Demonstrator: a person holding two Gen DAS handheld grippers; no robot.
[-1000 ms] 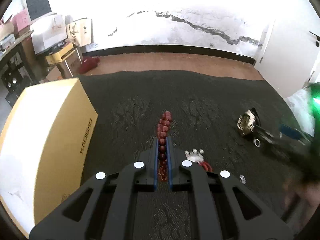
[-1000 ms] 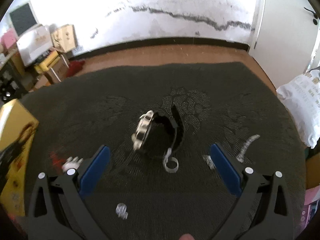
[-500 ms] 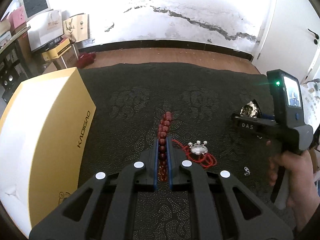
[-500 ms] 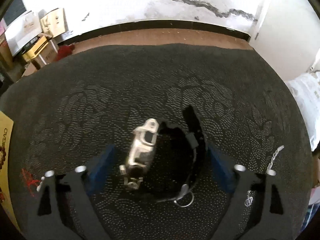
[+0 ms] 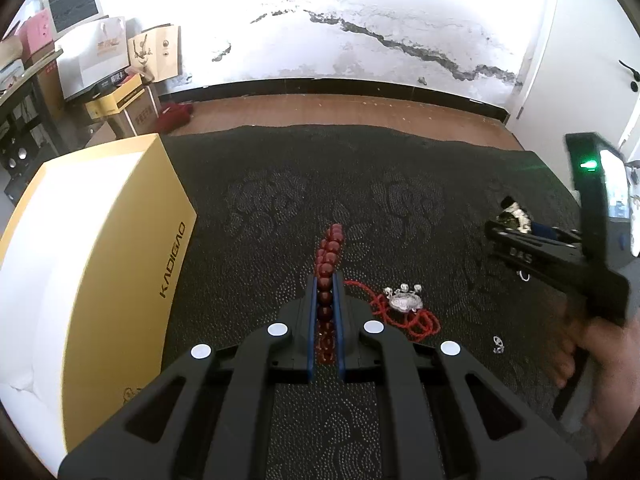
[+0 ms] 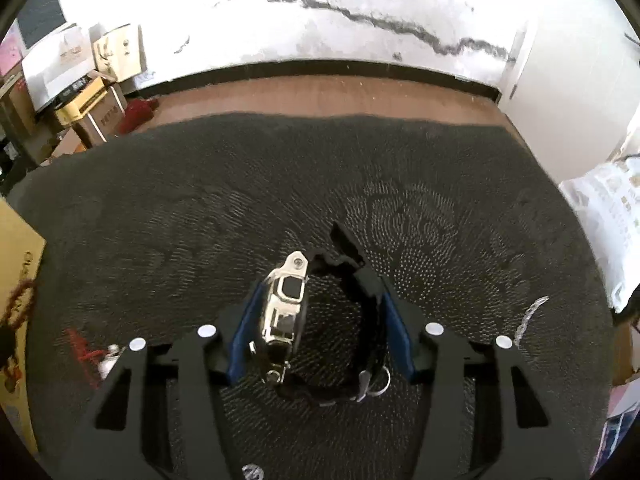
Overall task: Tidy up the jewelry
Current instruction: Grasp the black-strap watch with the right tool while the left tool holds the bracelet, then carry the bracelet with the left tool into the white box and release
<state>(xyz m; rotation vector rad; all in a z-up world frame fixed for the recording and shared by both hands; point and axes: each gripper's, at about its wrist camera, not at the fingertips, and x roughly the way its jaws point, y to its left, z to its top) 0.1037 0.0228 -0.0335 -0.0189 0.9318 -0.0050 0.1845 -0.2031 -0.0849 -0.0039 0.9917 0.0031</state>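
Meanwhile the left gripper [image 5: 325, 296] sat clamped on a dark red bead bracelet [image 5: 328, 256] above the dark patterned cloth [image 5: 280, 200], beside a yellow box [image 5: 120, 240], while the right gripper [image 6: 320, 322], jaws narrowed, pressed against both sides of a silver watch [image 6: 285, 308] with a black strap [image 6: 360, 280].

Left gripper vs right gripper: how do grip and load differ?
Left gripper is shut tight on the red bead bracelet; right gripper stands wider around the watch, its fingers close against case and strap. Beads are dark red; the watch is silver on black. Both are above the dark mat.
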